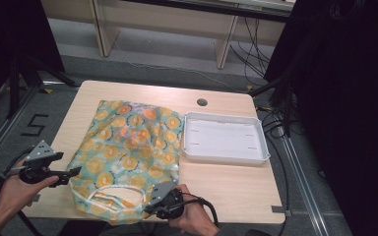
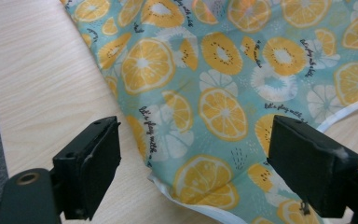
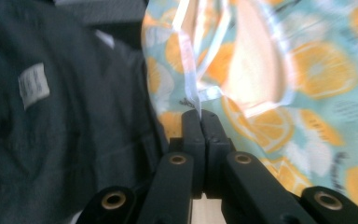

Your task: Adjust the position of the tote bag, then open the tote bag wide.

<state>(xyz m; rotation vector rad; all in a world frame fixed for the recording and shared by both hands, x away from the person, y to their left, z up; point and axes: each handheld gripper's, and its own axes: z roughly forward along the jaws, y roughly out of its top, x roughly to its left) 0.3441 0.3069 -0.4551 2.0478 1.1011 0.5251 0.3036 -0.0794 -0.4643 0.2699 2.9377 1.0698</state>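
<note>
Lying flat on the wooden table (image 1: 216, 189), the citrus-print apron (image 1: 128, 147), spreading over the left-centre, white-trimmed neck opening at the near edge. Hovering at the apron's near-left edge, left gripper (image 1: 74, 173), jaws standing wide apart over the hem, touching nothing. Pinching the white trim at the near edge, right gripper (image 3: 200, 114), jaws pressed together on the cloth. Sitting to the right, just beside the apron, a white tray (image 1: 225, 158).

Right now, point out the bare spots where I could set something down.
Bare wood on the table between the white tray and the near edge, plus a strip behind the patterned cloth. The tray's inside is free. The near-left is crowded: cloth, left gripper, right gripper.
</note>
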